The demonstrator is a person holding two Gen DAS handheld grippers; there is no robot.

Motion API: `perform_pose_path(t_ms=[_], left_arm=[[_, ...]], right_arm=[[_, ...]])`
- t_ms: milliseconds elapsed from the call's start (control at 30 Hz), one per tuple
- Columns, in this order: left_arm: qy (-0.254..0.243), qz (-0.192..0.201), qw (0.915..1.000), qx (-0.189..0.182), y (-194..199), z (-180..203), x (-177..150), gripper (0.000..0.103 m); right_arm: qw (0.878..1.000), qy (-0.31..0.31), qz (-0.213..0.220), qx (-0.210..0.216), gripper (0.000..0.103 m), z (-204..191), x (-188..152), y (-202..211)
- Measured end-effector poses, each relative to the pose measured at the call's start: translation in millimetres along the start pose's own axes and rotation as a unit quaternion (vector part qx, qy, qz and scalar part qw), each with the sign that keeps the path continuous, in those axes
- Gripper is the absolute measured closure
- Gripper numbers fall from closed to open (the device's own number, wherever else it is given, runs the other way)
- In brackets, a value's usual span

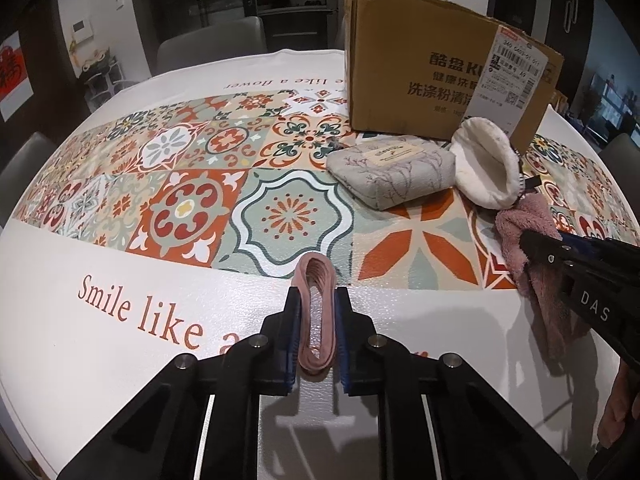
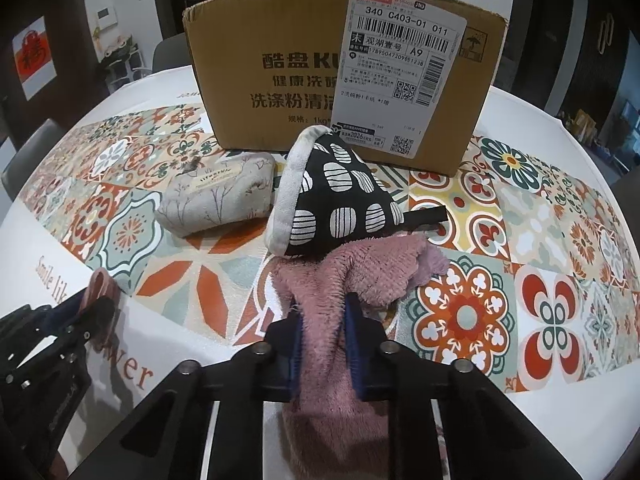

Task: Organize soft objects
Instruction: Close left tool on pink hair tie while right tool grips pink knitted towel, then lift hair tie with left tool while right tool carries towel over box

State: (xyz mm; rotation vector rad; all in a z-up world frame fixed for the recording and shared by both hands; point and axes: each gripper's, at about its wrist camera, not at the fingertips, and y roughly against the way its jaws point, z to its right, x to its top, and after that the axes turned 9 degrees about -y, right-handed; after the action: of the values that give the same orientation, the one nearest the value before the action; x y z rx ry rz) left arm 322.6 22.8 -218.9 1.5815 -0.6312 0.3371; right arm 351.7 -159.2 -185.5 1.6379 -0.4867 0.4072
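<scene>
Pink fluffy cloth (image 2: 352, 276) pinched between right gripper (image 2: 322, 312) fingers, draped on table (image 2: 560, 412) just before cardboard box (image 2: 280, 60); patterned mitt (image 2: 340, 192) and grey pouch (image 2: 220, 200) between cloth and box; left gripper (image 1: 316, 304) clamps pink folded band (image 1: 316, 280), well left of box

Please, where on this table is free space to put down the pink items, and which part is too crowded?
Free: the patterned cloth left of the grey pouch, the white strip by the "Smile like a" lettering, and the tiles right of the pink towel. Crowded: in front of the cardboard box, where pouch, spotted mitt and towel sit close together.
</scene>
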Motion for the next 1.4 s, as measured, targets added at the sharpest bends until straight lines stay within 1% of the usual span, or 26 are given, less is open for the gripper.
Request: perform_pose_path(t_ms=[133,267,733,1167,1267,1400], left_arm=[[-0.005,0.008,0.9999,-0.005,6.9,3.5,2.7,0.089],[-0.006,0.016,0.9998,-0.011,15.8,6.2,6.0,0.089],[-0.014,0.068,0.9972,-0.026,62.3,12.2,24.9,0.09],[-0.019,0.124,0.9912,-0.042,104.1,16.0,50.1,0.094],[-0.011,0.13,0.9896,-0.06,111.7,14.5,57.4,0.095],[-0.008,0.147,0.9869,-0.066,122.4,14.1,65.2,0.095]], right_arm=[[1.0,-0.001,0.001,0.006,0.086,1.2,-0.7,7.4],[1.0,-0.002,0.012,0.009,0.087,2.3,-0.5,19.3],[0.998,-0.012,0.055,0.026,0.087,5.8,6.4,67.0],[0.993,-0.015,0.107,0.043,0.087,5.8,23.0,114.1],[0.992,-0.015,0.119,0.046,0.087,6.2,27.8,123.6],[0.989,-0.017,0.135,0.051,0.087,6.3,34.4,136.0]])
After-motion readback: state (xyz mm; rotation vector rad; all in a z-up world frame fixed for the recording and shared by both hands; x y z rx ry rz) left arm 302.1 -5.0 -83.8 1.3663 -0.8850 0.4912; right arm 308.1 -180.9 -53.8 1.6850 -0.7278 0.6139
